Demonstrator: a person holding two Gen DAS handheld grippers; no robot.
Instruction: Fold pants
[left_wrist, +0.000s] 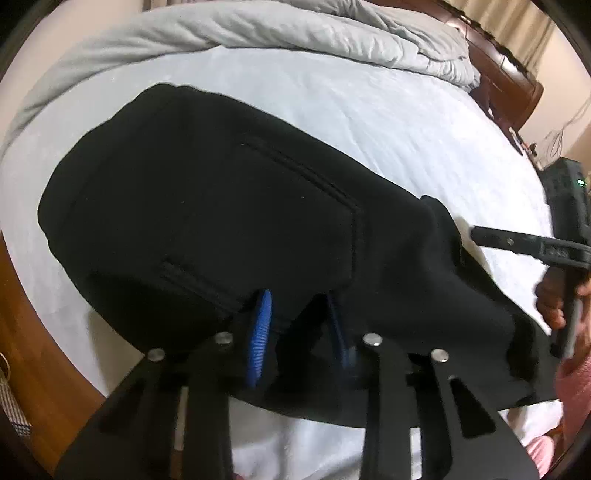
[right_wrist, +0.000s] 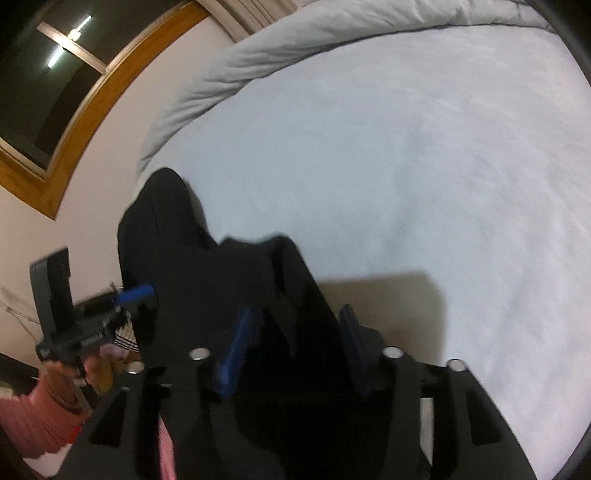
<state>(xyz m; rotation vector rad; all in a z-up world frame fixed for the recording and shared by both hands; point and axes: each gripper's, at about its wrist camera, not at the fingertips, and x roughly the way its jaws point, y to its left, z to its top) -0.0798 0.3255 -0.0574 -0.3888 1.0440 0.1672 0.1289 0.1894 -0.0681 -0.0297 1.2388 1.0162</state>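
Here the left hand-held gripper (left_wrist: 301, 325) pinches the black pants (left_wrist: 221, 206); the right hand-held gripper (right_wrist: 299, 347) stands parted over them.

- Left gripper (left_wrist: 301, 328): matte black frame, slotted cut-outs, four round silver screw heads in a row.
- Ribbed bright blue pads (left_wrist: 260, 338) lining the fingers.
- Right gripper (right_wrist: 295, 350): same black build, silver screws, darker blue pads (right_wrist: 236, 354).
- Black boxy handle body with small white lettering, seen from the other wrist.
- Pink ribbed sleeve (right_wrist: 40, 421) at the wrist.
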